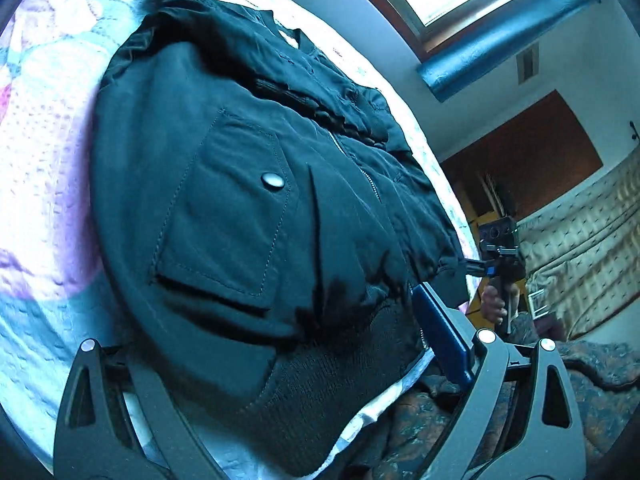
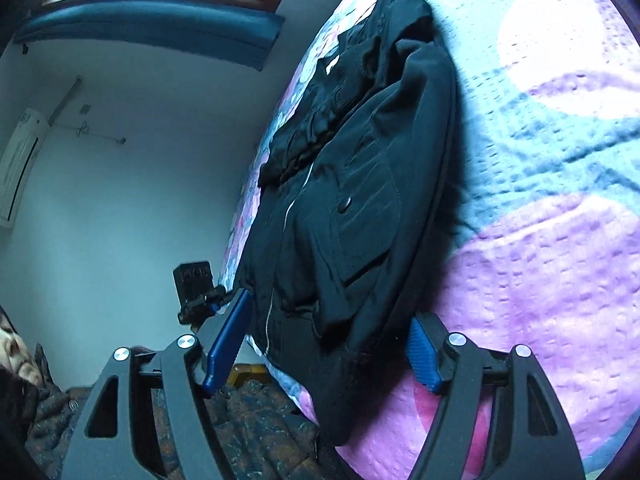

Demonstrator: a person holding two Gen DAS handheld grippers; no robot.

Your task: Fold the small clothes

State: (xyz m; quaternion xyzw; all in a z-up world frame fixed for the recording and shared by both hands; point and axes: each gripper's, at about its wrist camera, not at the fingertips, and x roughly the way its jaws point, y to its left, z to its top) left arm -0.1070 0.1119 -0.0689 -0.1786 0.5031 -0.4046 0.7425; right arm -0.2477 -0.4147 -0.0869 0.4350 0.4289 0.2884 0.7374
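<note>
We straddle the jacket's hem – right gripper fingers wide, left gripper's too – its length running away from us.

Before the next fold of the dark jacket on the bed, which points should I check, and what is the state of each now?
1. Dark padded jacket lies on the pink-and-blue quilted bedspread: ok.
2. Right gripper open, hem between its blue pads, not pinched: ok.
3. Left gripper open or shut: cannot tell, one pad is hidden.
4. Sleeve folded onto the body: ok.
5. Jacket flat: not ok, wrinkles near the silver snap button.
6. Hem fully on the bed: not ok, it overhangs the edge.
</note>
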